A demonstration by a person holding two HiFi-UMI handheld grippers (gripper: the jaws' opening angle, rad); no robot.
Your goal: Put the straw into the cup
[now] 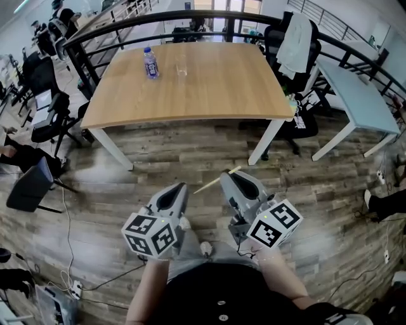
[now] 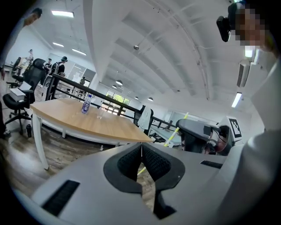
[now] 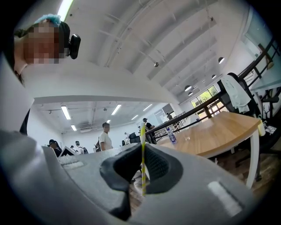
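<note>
Pinching the thin striped straw in my clamped right gripper, left gripper closed on nothing, I fear it swivels in that grip before reaching the clear cup on the far table, right of the water bottle, and misses the rim.

Open-plan office, upper level. Long wooden surface on white legs ahead, pale blue table far right. Black swivel chairs at left, white garment slung over another far right. Black railing curves round far edge. Wood-plank floor, cables trailing near left. Strip lights on white ceiling; people standing among desks far off.
</note>
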